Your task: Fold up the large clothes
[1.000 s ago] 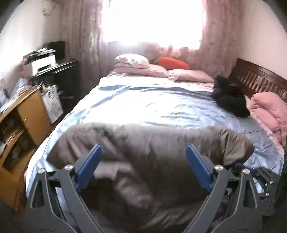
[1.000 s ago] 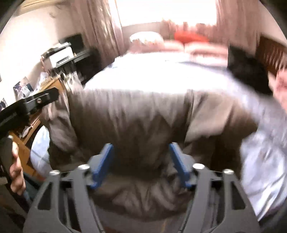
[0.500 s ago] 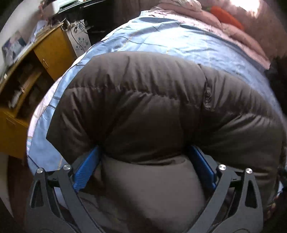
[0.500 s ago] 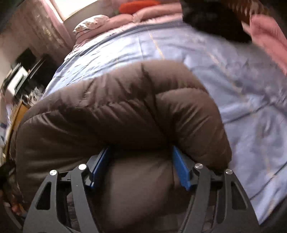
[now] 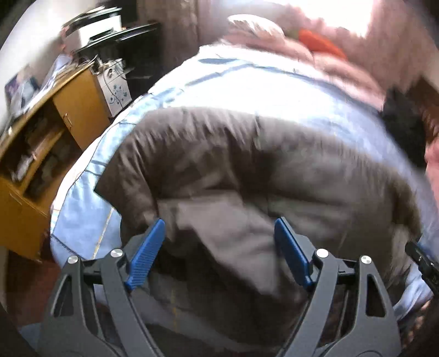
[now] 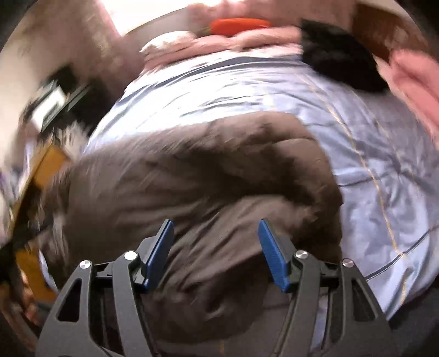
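Blown-out window (image 5: 343, 16) backlight; heavy motion blur; fisheye-warped edges.

Both the left gripper (image 5: 219, 248) and right gripper (image 6: 216, 247) hold their blue fingers (image 5: 145, 254) spread wide apart.

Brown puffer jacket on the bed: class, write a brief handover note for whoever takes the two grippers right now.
Left gripper: open, jaws wide over the jacket, gripping nothing.
Right gripper: open, same.
Brown puffer jacket: lies bunched on the blue bedsheet near the foot edge, one layer doubled over.
Done: a rough first fold, as far as the blur shows.
Left: likely regrip, square the fold, finish.
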Available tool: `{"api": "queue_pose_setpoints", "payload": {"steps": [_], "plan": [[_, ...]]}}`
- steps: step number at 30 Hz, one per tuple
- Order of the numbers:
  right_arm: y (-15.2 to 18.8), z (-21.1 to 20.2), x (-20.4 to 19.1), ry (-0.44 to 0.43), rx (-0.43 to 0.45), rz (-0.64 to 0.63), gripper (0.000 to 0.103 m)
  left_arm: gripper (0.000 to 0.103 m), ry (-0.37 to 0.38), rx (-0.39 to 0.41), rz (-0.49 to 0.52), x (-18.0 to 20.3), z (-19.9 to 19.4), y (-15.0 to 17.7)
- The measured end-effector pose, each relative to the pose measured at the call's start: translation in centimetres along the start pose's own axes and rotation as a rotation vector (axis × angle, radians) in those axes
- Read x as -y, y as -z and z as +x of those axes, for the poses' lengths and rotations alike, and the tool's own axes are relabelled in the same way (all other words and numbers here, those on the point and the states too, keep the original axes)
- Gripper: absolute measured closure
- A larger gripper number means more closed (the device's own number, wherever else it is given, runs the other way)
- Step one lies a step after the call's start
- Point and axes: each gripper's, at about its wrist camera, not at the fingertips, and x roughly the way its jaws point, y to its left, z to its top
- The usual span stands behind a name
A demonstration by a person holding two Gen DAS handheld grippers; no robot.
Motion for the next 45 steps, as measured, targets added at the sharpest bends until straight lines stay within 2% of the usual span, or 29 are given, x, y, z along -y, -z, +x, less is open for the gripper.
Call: {"api": "queue_pose_setpoints", "payload": {"steps": [2, 3, 4, 5, 6, 8, 12, 13, 15, 17, 22, 24, 28, 31, 34, 39, 42, 44, 45], "plan": [[1.4, 1.9, -1.4, 0.068, -0.047, -0.08, 0.038, 0.017, -0.047, -0.077, 0.027, 0.7, 2.1, 1.2], [1.9, 3.3, -1.5, 0.081, -0.074, -0.088, 0.034, 0.013, -0.05, -0.124, 0.016, 0.6, 3.4, 1.7], [2.2, 4.6, -1.2, 0.077, -0.093, -0.08, 0.03, 0.006, -0.049, -0.159, -0.008, 0.3, 4.3, 1.8], [2.4, 5.7, -0.5, 0.068, -0.103, -0.051, 0.023, 0.003, -0.038, -0.191, -0.048, -0.4, 5.1, 1.6], [2.3, 6.3, 0.1, 0.056, -0.106, -0.025, 0.017, 0.002, -0.027, -0.21, -0.074, -0.8, 5.5, 1.5], [2.1, 6.8, 1.1, 0.028, -0.12, 0.01, 0.013, 0.002, -0.028, -0.226, -0.084, -0.8, 6.0, 1.5], [2.3, 6.9, 1.0, 0.044, -0.105, -0.008, 0.012, 0.002, -0.134, -0.153, 0.029, 1.3, 5.3, 1.6], [2.5, 6.7, 0.8, 0.048, -0.095, -0.011, 0.012, 0.008, -0.134, -0.125, 0.042, 1.6, 4.8, 1.7], [2.7, 5.6, 0.5, 0.048, -0.073, 0.002, 0.017, 0.02, -0.107, -0.084, 0.045, 1.9, 3.5, 1.7], [2.8, 3.7, -0.1, 0.06, -0.026, -0.002, 0.02, 0.02, -0.08, -0.005, 0.044, 2.1, 1.3, 1.8], [2.0, -1.2, -3.6, 0.038, 0.216, -0.151, 0.02, 0.019, 0.039, 0.157, 0.049, 3.0, -2.4, 1.2], [2.1, -0.9, -4.5, -0.003, 0.21, -0.193, 0.02, 0.019, 0.058, 0.16, 0.071, 3.6, -2.2, 1.1], [3.4, 4.2, -4.2, -0.05, 0.014, -0.158, 0.019, 0.019, 0.071, 0.094, 0.095, 4.2, -0.7, 1.0], [3.4, 4.8, -4.0, -0.063, 0.005, -0.146, 0.017, 0.017, 0.078, 0.076, 0.083, 4.7, -0.5, 1.2], [3.1, 4.4, -3.8, -0.073, 0.007, -0.125, 0.017, 0.017, 0.087, 0.093, 0.076, 4.7, -0.9, 1.0], [2.2, 2.3, -4.1, -0.146, 0.11, -0.116, 0.017, 0.011, 0.137, 0.139, 0.078, 5.0, -2.0, 1.1], [2.5, 4.5, -4.7, -0.116, 0.026, -0.144, 0.016, 0.01, 0.111, 0.092, 0.128, 6.3, -0.6, 1.5], [3.0, 5.4, -4.8, -0.094, 0.021, -0.162, 0.013, 0.008, 0.073, 0.052, 0.156, 6.9, 0.8, 2.0], [3.2, 5.3, -4.9, -0.088, 0.02, -0.169, 0.013, 0.007, 0.069, 0.057, 0.151, 6.9, 0.9, 2.1]]}}
